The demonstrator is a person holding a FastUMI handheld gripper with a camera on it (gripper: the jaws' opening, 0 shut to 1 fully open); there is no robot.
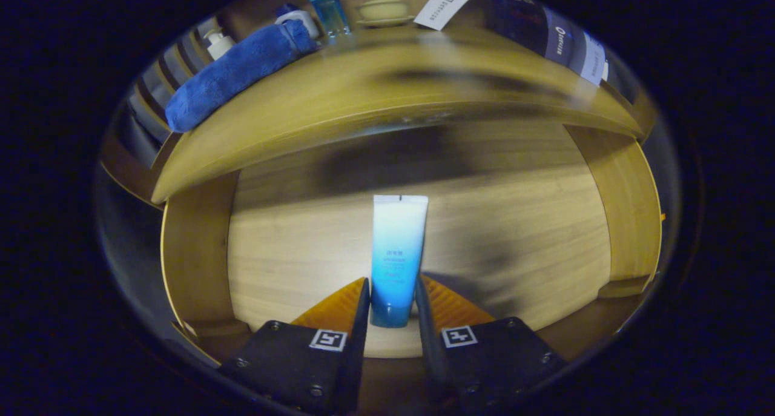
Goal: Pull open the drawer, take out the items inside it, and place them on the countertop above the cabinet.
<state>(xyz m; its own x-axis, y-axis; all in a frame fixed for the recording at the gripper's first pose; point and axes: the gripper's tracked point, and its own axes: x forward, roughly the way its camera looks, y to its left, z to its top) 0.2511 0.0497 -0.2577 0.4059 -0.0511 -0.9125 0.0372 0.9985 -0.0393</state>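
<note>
Gripper point(392, 295) clamps tube point(396, 252) inside open drawer point(197, 252).

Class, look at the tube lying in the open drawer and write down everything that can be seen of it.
The tube is soft plastic, white at its flat crimped end and shading to blue at the cap end. It lies flat on the pale wooden drawer floor, pointing lengthwise away from the tool. Its cap end sits between the two fingers, which close in on both sides and appear to press it.

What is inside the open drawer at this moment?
A single blue-and-white tube lies on the drawer floor, its cap end between the gripper fingers, which look closed on it. The back of the drawer, under the countertop, is dark and cannot be checked.
</note>
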